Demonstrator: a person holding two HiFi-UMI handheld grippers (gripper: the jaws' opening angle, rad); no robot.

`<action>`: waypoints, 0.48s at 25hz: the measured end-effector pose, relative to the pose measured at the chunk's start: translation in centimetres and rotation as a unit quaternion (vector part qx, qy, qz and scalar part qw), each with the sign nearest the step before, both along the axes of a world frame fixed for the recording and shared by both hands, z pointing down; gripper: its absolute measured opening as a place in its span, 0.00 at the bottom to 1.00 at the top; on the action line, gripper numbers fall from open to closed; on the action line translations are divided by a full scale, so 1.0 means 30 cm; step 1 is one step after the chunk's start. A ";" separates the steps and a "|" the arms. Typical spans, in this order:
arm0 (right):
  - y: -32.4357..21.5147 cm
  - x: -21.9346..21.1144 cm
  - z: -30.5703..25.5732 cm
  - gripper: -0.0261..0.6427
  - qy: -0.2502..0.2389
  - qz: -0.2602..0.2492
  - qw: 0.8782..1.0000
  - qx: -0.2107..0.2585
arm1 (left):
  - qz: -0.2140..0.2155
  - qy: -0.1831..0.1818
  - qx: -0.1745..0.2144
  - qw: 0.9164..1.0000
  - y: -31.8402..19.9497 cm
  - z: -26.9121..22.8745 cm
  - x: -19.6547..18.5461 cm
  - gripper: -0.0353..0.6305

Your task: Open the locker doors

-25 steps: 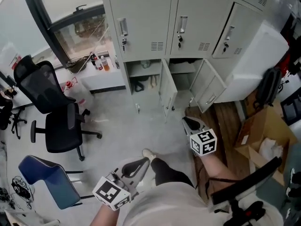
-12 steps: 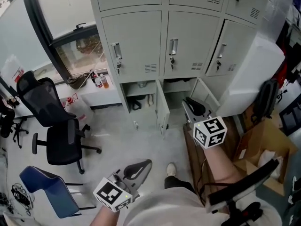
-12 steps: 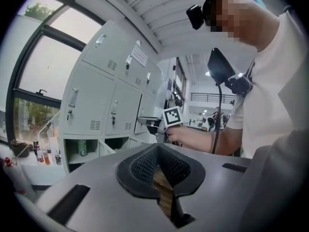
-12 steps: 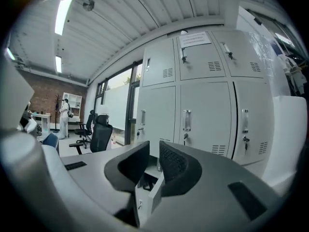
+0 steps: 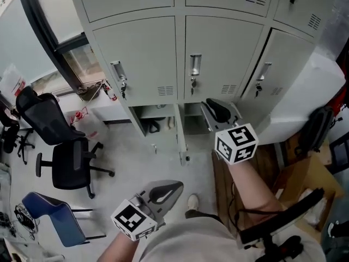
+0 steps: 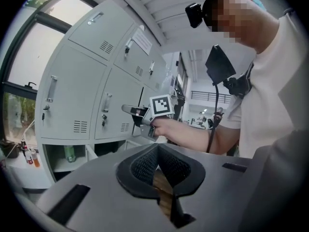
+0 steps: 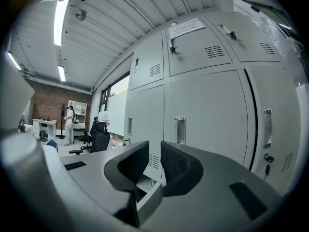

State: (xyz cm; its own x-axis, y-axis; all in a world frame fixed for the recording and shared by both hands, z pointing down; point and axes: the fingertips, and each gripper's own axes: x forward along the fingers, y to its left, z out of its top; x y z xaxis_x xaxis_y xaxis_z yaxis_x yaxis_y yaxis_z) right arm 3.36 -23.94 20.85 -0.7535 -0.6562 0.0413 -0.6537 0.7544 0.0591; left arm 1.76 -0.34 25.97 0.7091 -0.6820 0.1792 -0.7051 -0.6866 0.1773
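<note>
The grey lockers [image 5: 218, 48] fill the top of the head view. Three middle-row doors are closed, each with a latch handle: left [image 5: 117, 72], middle [image 5: 194, 67] and right [image 5: 263, 72]. Below them a bottom-row door [image 5: 179, 141] hangs open. My right gripper [image 5: 210, 105] is held up in front of the middle door, short of its handle [image 7: 179, 129]. Its jaws [image 7: 154, 151] show a narrow gap with nothing between them. My left gripper [image 5: 175, 186] hangs low near the person's body. Its pads [image 6: 158, 149] meet at the tips and hold nothing.
A black office chair [image 5: 68, 146] and a blue chair [image 5: 54, 214] stand on the left, under a window [image 5: 71, 53]. Wooden flooring [image 5: 240, 179] and a black bag [image 5: 313, 127] lie to the right. An open lower compartment [image 5: 155, 121] holds small items.
The head view has tilted up and moved nearer the lockers. My right gripper has risen from the open bottom doors to the middle row. The left gripper has hardly moved.
</note>
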 end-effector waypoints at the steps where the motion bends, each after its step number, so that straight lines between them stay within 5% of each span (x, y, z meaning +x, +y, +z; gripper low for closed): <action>1: -0.032 -0.003 -0.006 0.09 -0.002 -0.003 1.000 0.002 | 0.002 -0.002 -0.001 1.000 -0.034 0.001 0.017 0.07; 12: -0.323 -0.134 -0.009 0.18 0.005 0.006 1.000 0.007 | 0.028 0.012 -0.004 1.000 -0.268 -0.005 0.051 0.07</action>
